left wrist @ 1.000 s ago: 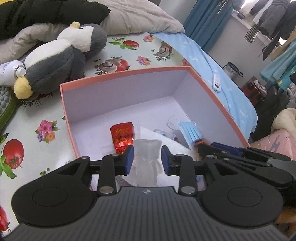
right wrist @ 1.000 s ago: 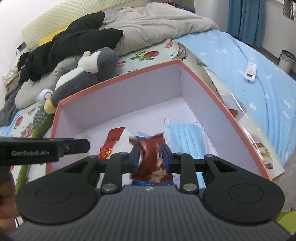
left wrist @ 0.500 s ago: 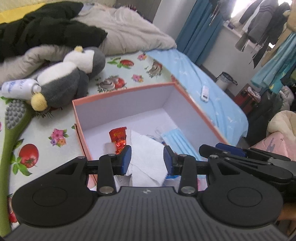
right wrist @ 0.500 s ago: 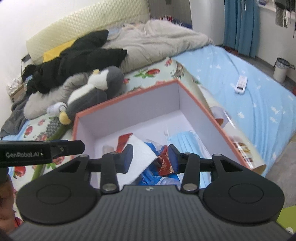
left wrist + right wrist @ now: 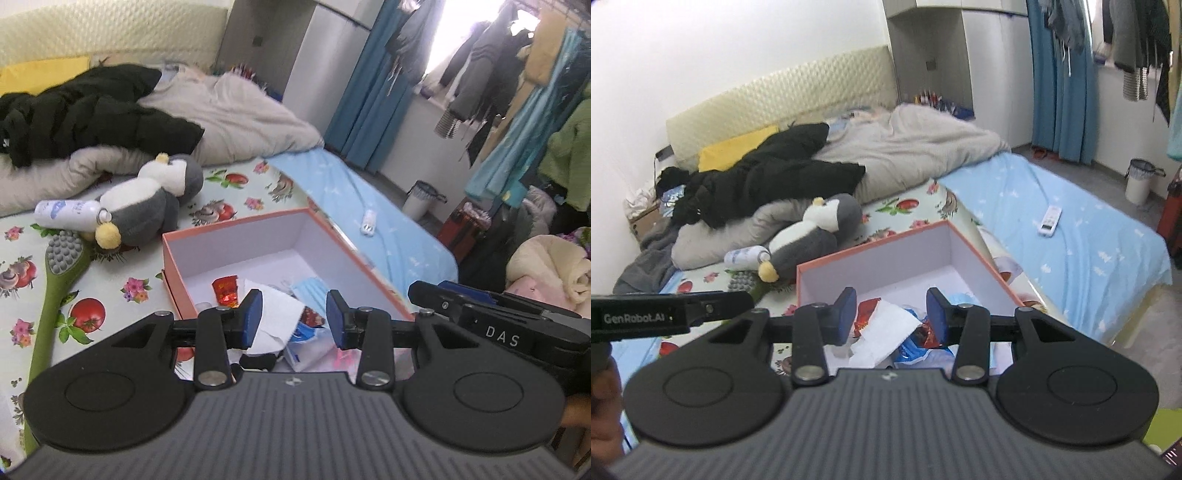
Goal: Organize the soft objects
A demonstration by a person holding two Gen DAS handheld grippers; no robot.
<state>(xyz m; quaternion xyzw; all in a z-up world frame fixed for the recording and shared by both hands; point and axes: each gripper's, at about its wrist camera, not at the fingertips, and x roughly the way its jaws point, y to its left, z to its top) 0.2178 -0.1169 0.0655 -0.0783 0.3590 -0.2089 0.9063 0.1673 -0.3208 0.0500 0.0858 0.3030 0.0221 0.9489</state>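
Both claws — left claw (image 5: 294, 314) and right claw (image 5: 892, 315) — are held apart and empty. The plush penguin (image 5: 147, 201) is found on the bed at eleven o'clock, long axis slanting; the left claw is judged nearer.

The left black two-finger gripper with blue pads (image 5: 294, 315) is tilted downward, its jaws apart and nothing clamped between them. The right black two-finger gripper with blue pads (image 5: 892, 314) is beside it, also tilted downward; its jaws have just been opening and hold nothing.
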